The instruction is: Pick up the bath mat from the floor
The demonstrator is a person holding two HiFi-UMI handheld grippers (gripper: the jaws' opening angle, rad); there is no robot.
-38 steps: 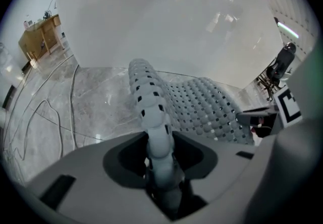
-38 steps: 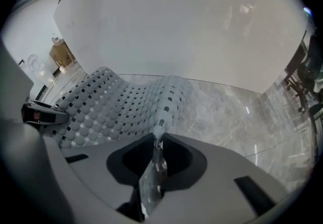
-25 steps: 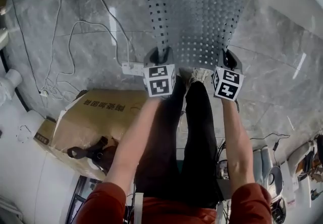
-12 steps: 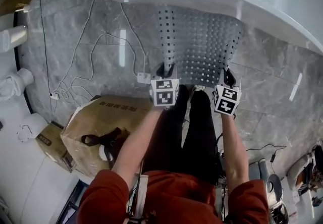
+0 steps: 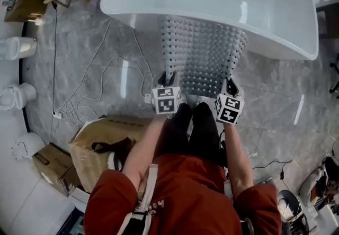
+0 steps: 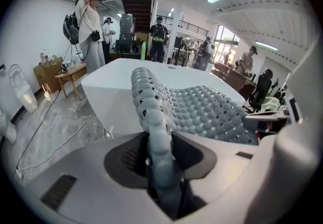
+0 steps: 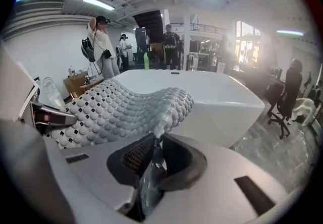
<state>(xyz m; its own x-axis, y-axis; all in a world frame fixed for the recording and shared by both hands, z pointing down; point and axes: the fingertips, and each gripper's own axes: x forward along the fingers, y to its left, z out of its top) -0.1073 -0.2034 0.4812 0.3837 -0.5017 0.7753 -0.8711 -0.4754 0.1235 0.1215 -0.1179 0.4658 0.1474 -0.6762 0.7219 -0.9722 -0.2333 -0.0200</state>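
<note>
A grey, bubbled bath mat with rows of square holes hangs in the air between my two grippers, its far edge in front of the white bathtub. My left gripper is shut on the mat's rolled left corner, which fills the gap between the jaws. At the mat's right corner my right gripper is shut, with the edge squeezed thin between its pads. The mat stretches across from one gripper to the other.
A person's legs stand just behind the grippers. A cardboard box lies at lower left, with white cables and a power strip on the marble floor. Toilets stand at the left edge. Several people stand beyond the tub.
Both grippers have risen with the mat held between them. The camera has lifted too, so the whole bathtub now shows and the floor looks farther away.
</note>
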